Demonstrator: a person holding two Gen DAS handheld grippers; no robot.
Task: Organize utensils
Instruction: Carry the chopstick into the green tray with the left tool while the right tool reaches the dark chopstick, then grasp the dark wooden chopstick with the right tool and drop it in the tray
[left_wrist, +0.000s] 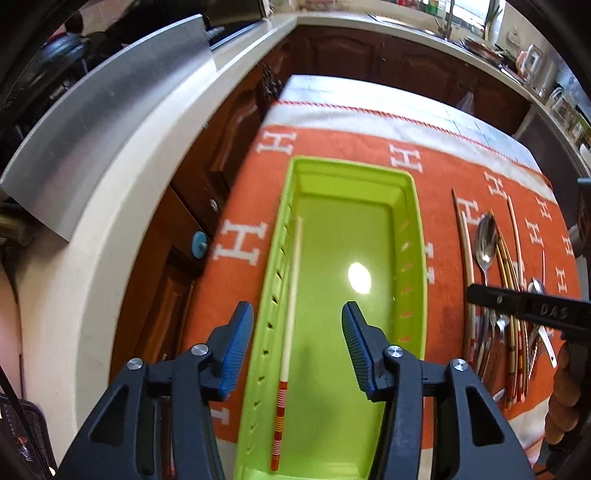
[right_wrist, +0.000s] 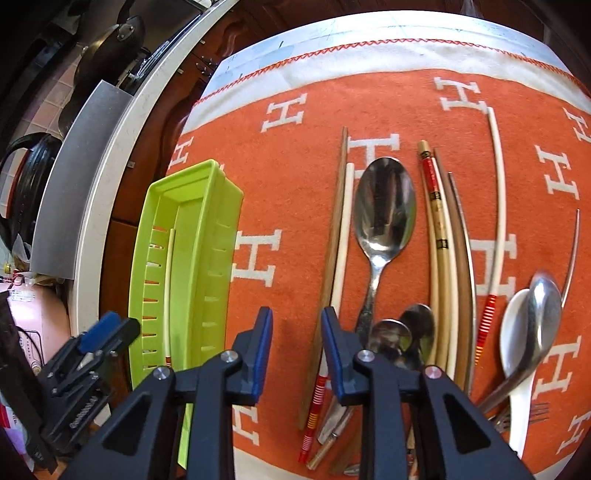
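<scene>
While slotted and glossy, lime plastic tray (left_wrist: 406, 192), one slim chopstick (left_wrist: 291, 295) inside.

Left wrist view: the green tray (left_wrist: 410, 236) is viewed steeply from close above. Right wrist view: the utensil pile (right_wrist: 424, 258) is viewed likewise, the tray at 9 o'clock; both are shared.

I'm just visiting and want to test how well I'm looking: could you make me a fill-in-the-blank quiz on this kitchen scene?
1. The tray is coloured ____.
2. Inside the tray lies one single ____.
3. The left hand-held gripper hovers over the tray with its jaws ____.
4. The cloth under the large spoon is orange with white letters, each an ____.

Missing words: green; chopstick; open; H.
</scene>
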